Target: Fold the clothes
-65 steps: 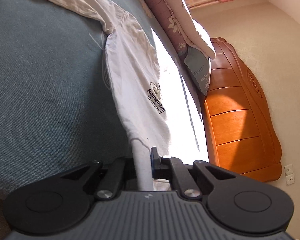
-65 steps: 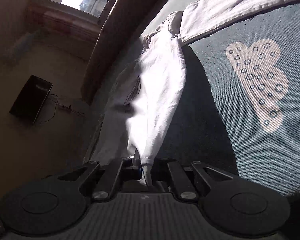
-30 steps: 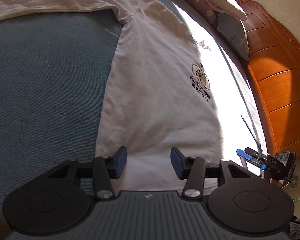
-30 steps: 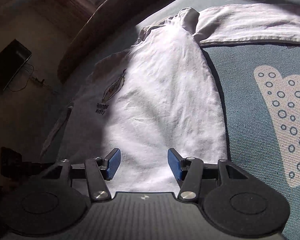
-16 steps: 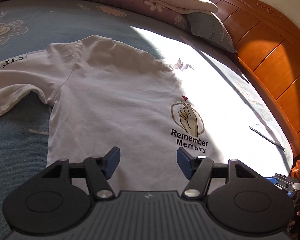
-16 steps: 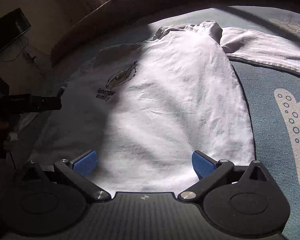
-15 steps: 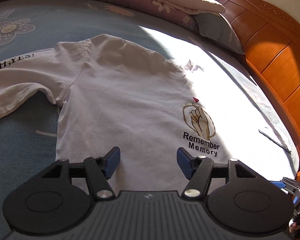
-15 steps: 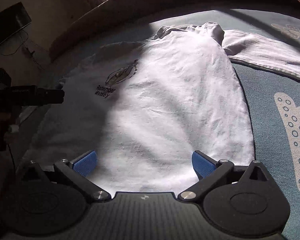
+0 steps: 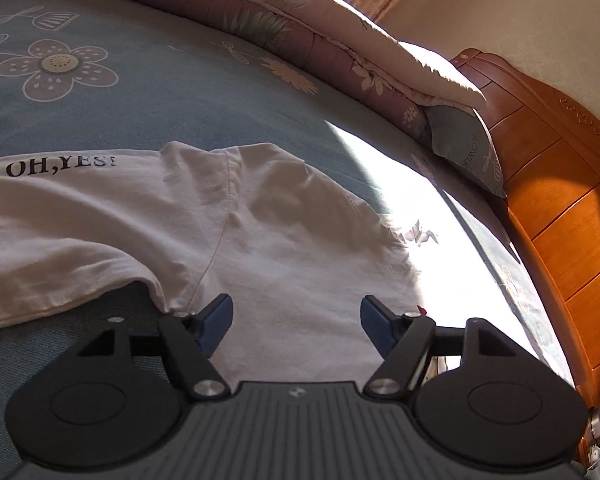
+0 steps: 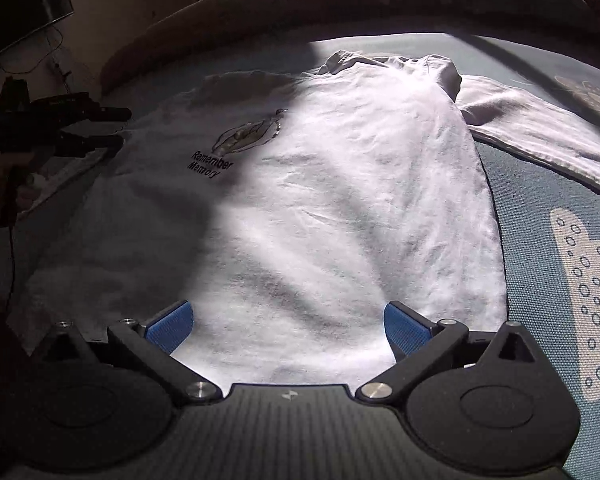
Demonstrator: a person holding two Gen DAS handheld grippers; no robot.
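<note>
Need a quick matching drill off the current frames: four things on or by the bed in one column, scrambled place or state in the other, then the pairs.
Column A
1. white T-shirt
2. right gripper
3. folded quilt
4. headboard

Column B
a. orange wood, at the end of the bed
b. spread flat on the blue bed sheet, chest print up
c. open, over the shirt's lower part
d. piled along the far edge of the bed

Pairs: 1-b, 2-c, 3-d, 4-a
</note>
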